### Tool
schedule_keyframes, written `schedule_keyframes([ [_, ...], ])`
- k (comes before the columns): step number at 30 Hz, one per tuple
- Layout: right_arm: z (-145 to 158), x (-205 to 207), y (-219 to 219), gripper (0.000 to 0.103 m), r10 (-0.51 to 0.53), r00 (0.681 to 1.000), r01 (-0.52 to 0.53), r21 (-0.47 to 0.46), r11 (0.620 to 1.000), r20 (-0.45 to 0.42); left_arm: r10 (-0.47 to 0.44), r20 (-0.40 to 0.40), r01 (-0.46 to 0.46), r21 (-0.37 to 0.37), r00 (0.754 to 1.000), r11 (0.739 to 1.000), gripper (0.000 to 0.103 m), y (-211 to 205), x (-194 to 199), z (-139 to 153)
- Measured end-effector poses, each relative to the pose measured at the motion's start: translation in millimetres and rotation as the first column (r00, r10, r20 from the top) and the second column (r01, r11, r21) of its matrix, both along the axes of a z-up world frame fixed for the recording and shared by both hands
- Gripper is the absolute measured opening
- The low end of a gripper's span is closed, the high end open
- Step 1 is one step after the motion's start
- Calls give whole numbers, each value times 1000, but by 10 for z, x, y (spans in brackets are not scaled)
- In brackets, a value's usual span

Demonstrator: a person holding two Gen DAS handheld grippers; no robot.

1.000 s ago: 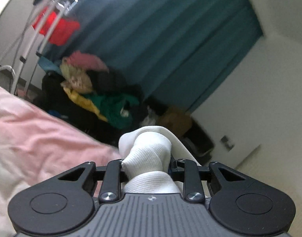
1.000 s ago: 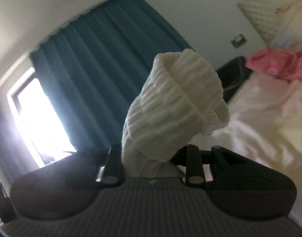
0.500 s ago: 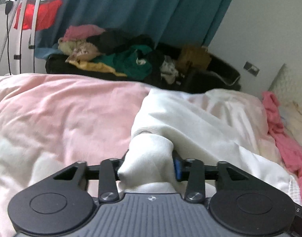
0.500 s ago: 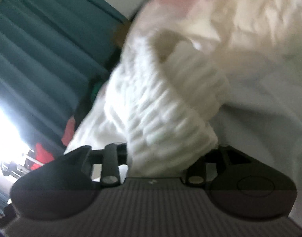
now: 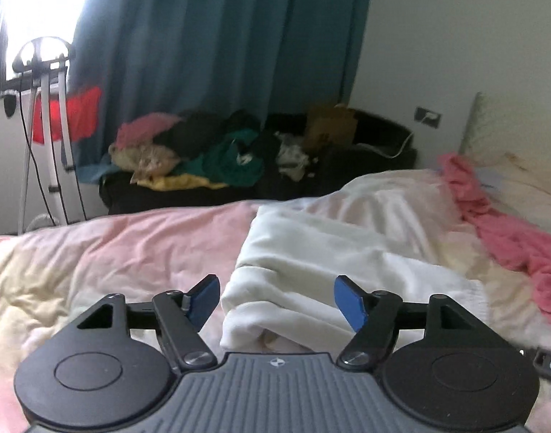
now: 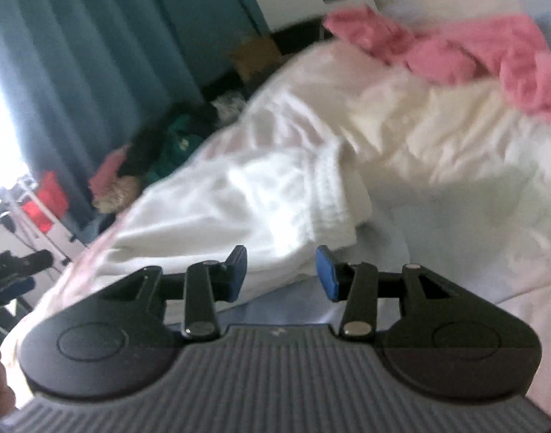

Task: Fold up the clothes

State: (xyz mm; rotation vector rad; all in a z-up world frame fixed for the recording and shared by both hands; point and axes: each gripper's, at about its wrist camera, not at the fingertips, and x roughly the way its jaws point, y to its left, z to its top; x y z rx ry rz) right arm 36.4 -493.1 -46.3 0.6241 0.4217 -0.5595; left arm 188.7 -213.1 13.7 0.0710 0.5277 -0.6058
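Observation:
A white ribbed garment [image 5: 333, 252] lies spread on the pink and cream bed cover [image 5: 124, 252]. Its near folded edge sits just in front of my left gripper [image 5: 277, 297], which is open and empty, blue pads wide apart. In the right wrist view the same white garment [image 6: 239, 195] lies ahead, its ribbed hem [image 6: 329, 195] to the right. My right gripper [image 6: 281, 270] is open and empty just short of the cloth. The left gripper's tip [image 6: 12, 274] shows at the left edge of that view.
A pink garment [image 5: 506, 223] lies crumpled along the right side of the bed near a pillow [image 5: 510, 144]. Beyond the bed are a pile of clothes on a dark couch [image 5: 217, 151], a teal curtain [image 5: 217, 36] and a drying rack [image 5: 48, 126].
Both grippers held the white garment up, lowered it onto the bed, then opened and let go. The garment now rests on the bed cover.

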Motion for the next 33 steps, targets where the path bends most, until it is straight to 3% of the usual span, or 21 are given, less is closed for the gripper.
schedule_keyframes([
  [4, 467, -332, 335, 47, 38, 998, -34, -94, 995, 49, -12, 87, 13, -10, 996, 1000, 82, 258, -551, 410],
  [6, 743, -513, 527, 66, 56, 996, -44, -171, 984, 69, -18, 131, 20, -15, 991, 1000, 90, 383, -818, 588],
  [7, 865, -616, 618, 84, 68, 994, -48, -215, 975, 85, -27, 153, 30, -14, 988, 999, 97, 449, -972, 678],
  [8, 970, -713, 703, 93, 88, 991, -59, -253, 966, 105, -40, 165, 43, -14, 985, 999, 99, 508, -1107, 745],
  [13, 1298, -1168, 1034, 91, 158, 978, -106, -328, 939, 138, -68, 208, 75, -25, 976, 997, 103, 790, -1762, 946],
  [19, 1289, -1538, 1319, 91, 185, 974, -124, -379, 917, 130, -54, 194, 67, -64, 980, 996, 103, 1078, -2250, 885],
  [27, 1086, -1648, 1485, 91, 208, 969, -145, -373, 916, 133, 26, 183, -17, -50, 983, 999, 103, 1297, -2456, 655],
  [33, 818, -1624, 1583, 91, 239, 962, -173, -382, 908, 133, 20, 209, -12, -42, 978, 999, 103, 1335, -2468, 519],
])
